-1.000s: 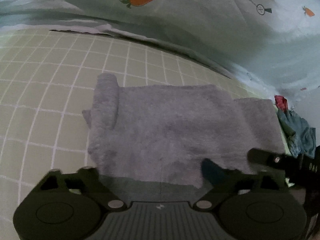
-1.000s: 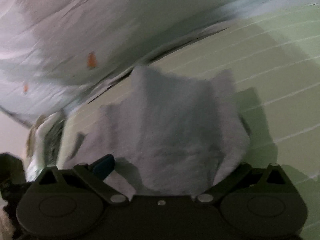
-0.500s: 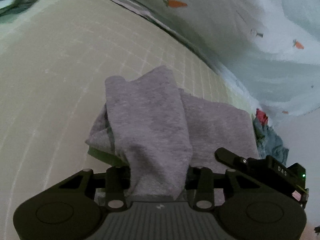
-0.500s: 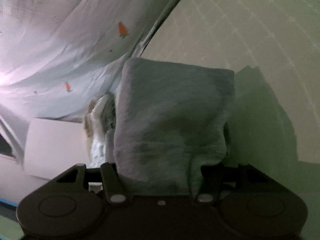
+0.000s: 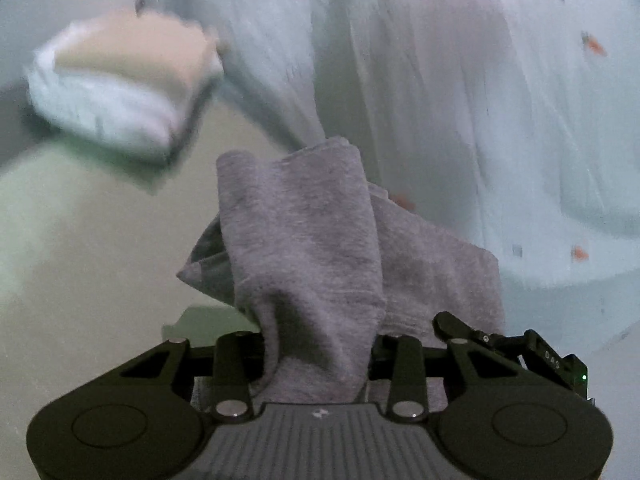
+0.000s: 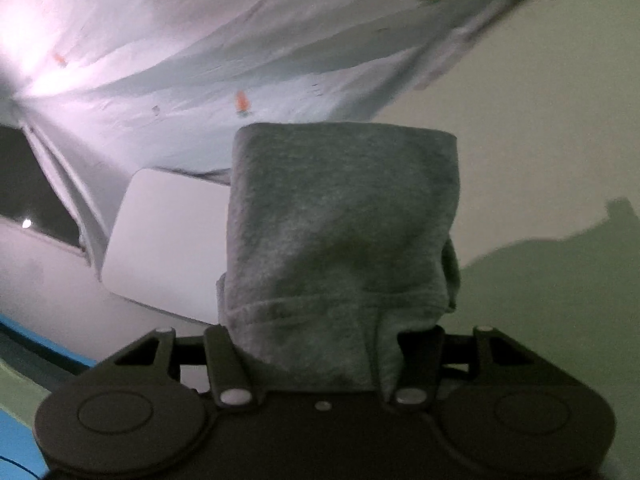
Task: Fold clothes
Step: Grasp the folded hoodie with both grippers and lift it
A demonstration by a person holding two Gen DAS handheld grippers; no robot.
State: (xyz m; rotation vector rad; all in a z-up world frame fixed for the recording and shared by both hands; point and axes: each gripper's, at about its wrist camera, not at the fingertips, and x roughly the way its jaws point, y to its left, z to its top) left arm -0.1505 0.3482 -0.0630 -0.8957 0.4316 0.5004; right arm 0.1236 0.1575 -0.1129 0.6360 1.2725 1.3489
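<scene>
While your left gripper [image 5: 320,356] and right gripper [image 6: 320,344] pinch the bunched grey garment [image 5: 304,248], it could slip toward six o'clock if either bite loosens.

Left gripper [image 5: 316,354] and right gripper [image 6: 320,354] clamped (both raised).

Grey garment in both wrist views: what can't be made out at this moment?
- Left wrist view: the grey garment bunches over the left gripper, hiding the pads' contact.
- Right wrist view: the same cloth covers the right gripper; fingertips unseen.
- Left wrist view: the folded pile is motion-blurred; its items cannot be told apart.
- Neither view shows the garment's full shape or type.
</scene>
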